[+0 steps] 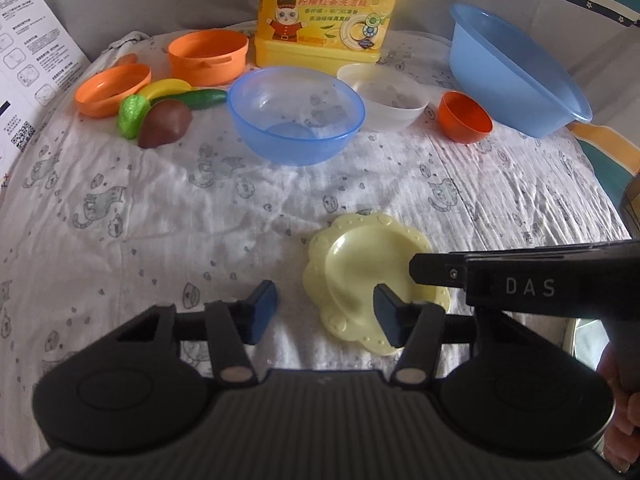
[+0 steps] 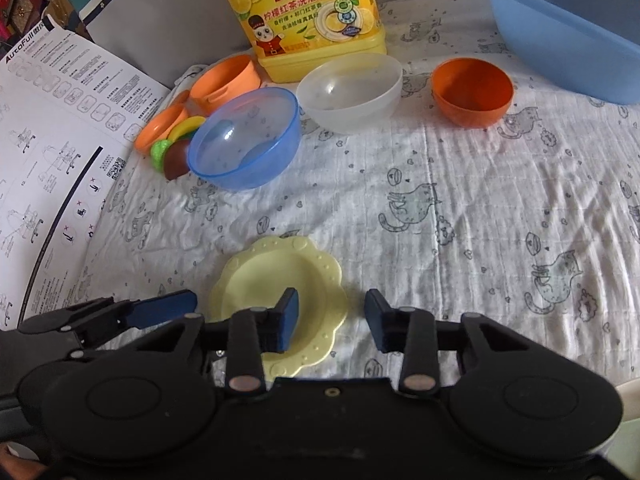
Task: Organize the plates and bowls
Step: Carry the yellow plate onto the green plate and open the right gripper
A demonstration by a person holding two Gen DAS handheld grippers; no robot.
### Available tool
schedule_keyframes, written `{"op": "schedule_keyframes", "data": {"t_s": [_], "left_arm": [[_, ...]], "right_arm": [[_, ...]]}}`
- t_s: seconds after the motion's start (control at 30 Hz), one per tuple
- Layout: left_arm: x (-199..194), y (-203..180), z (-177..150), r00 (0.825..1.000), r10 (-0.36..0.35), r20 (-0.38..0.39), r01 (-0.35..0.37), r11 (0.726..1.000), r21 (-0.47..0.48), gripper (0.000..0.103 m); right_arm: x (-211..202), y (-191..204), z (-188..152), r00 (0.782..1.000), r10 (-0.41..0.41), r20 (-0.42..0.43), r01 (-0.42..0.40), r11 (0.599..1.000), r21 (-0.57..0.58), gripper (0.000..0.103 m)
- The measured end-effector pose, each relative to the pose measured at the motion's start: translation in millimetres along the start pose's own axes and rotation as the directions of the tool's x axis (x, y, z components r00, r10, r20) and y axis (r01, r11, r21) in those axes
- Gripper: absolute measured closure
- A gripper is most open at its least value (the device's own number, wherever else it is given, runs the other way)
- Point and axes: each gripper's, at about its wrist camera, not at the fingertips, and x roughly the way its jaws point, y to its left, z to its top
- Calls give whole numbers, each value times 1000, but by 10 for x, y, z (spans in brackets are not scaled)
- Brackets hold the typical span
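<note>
A pale yellow flower-edged plate (image 1: 360, 264) lies flat on the cat-print cloth, close in front of both grippers. My left gripper (image 1: 326, 314) straddles the plate's left rim: its right pad hangs over the plate, its left pad over bare cloth, and neither pad presses on it. My right gripper (image 2: 334, 320) straddles the right rim of the plate (image 2: 276, 276) in the same way, with a gap at both pads. Further back stand a blue bowl (image 1: 296, 116), a clear bowl (image 1: 384, 96) and a small orange bowl (image 1: 464, 116).
A large blue basin (image 1: 516, 68) sits at the back right and a yellow detergent bottle (image 1: 328, 12) at the back middle. An orange pot (image 1: 208, 56), an orange dish (image 1: 112, 88) and toy fruit (image 1: 164, 120) crowd the back left. A printed sheet (image 2: 60, 140) leans at the left.
</note>
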Motion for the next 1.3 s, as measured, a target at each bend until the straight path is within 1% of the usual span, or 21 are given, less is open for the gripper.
{"op": "schedule_keyframes", "data": {"t_s": [0.03,0.1,0.17,0.27,0.47,0.67,0.93,1.1,1.3], "left_arm": [[-5,-15,-7,1000,-2,0,2,1000,10,57],[-11,-36,-20,1000,15,2,-15,1000,21,60],[-14,-29,-29,1000,22,6,-22,1000,17,63],[-26,-11,-18,1000,28,3,-28,1000,4,68],[-103,-30,-8,999,36,0,-36,999,-7,74],[-283,-124,6,999,38,11,-38,999,-5,74],[-542,-359,-28,999,28,31,-29,999,14,74],[-687,-618,-61,999,10,42,-11,999,40,74],[-787,-1063,-139,999,-38,37,35,996,83,74]], "right_arm": [[9,10,-6,1000,10,-6,-10,1000,-1,81],[25,32,-16,1000,21,-16,-21,1000,1,87],[33,68,-23,1000,7,-9,-7,1000,-14,87],[31,45,-17,1000,11,-9,-11,1000,2,87],[-28,53,-43,1000,2,-15,-2,1000,2,87],[-218,38,-100,1000,17,5,-17,1000,11,87],[-627,-61,-160,998,28,56,-30,999,30,87],[-912,-196,-241,996,25,89,-29,998,52,87],[-1313,-526,-443,992,2,128,-14,995,94,87]]}}
